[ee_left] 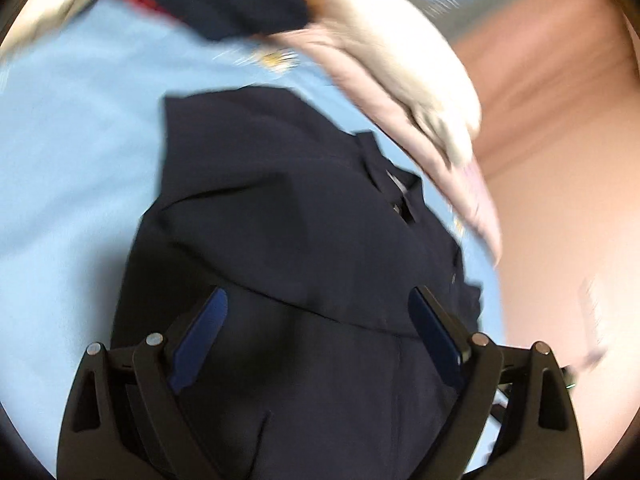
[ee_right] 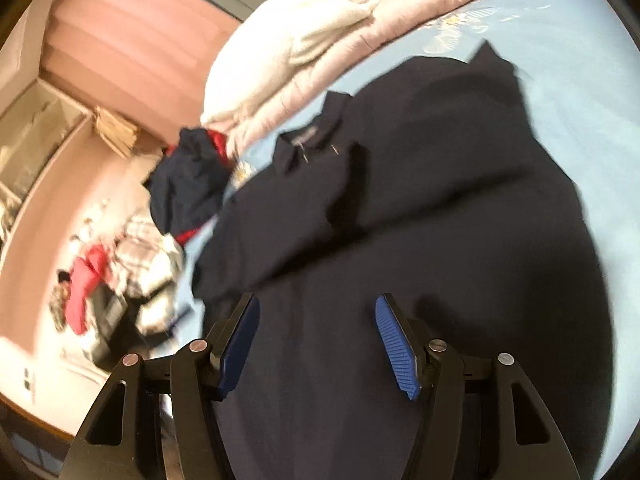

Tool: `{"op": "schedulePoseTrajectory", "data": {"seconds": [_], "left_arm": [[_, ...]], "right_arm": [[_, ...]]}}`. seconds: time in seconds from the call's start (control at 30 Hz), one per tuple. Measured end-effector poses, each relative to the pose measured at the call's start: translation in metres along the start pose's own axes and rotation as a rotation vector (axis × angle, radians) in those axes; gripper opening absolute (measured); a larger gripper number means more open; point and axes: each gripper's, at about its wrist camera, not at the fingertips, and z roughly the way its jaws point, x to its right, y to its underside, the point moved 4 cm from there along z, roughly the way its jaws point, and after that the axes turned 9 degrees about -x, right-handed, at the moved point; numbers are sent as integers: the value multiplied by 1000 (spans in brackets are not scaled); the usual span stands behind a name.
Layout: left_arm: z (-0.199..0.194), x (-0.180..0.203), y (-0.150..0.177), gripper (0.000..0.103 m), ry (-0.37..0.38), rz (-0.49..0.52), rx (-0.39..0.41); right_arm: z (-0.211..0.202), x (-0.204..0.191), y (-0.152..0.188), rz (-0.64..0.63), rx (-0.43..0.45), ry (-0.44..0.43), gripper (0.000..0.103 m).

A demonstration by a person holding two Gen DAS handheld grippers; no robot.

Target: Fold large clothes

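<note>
The navy shirt (ee_right: 420, 208) lies spread on my light blue bed sheet (ee_right: 580, 92), collar toward the pillows, one part folded over its body. My left claw (ee_left: 318, 300) and my right claw (ee_right: 316, 312) both hang over its cloth, fingers apart, gripping nothing. A white pillow (ee_right: 304, 36) and another dark garment (ee_right: 188, 184) lie beyond the collar.

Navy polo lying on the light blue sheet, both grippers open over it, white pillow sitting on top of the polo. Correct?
Not quite. The white pillow isn't on the navy polo; it lies on the pink quilt at the bed's edge, clear of the shirt, as the right wrist view shows. The rest holds: the polo lies on the light blue sheet, and the left gripper and right gripper are open over it.
</note>
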Motion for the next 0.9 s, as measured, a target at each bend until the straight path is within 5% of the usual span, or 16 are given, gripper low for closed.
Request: {"op": "schedulePoseTrajectory", "data": {"seconds": [0.1, 0.27, 0.37, 0.4, 0.6, 0.77, 0.9], "left_arm": [[10, -22, -9, 91, 91, -123, -21], [17, -28, -29, 91, 220, -211, 10], [22, -30, -40, 91, 251, -253, 26], [23, -31, -44, 89, 236, -270, 40], [25, -26, -58, 57, 150, -272, 130], [40, -32, -60, 56, 82, -284, 87], [27, -32, -57, 58, 28, -238, 0]], "right_arm": [[25, 3, -18, 66, -31, 31, 62], [59, 11, -32, 175, -82, -42, 62], [64, 10, -35, 190, -62, -32, 30], [61, 9, -36, 185, -42, -7, 16], [19, -15, -42, 81, 172, 25, 13], [50, 22, -31, 76, 34, 178, 13], [48, 36, -30, 78, -11, 176, 28]]}}
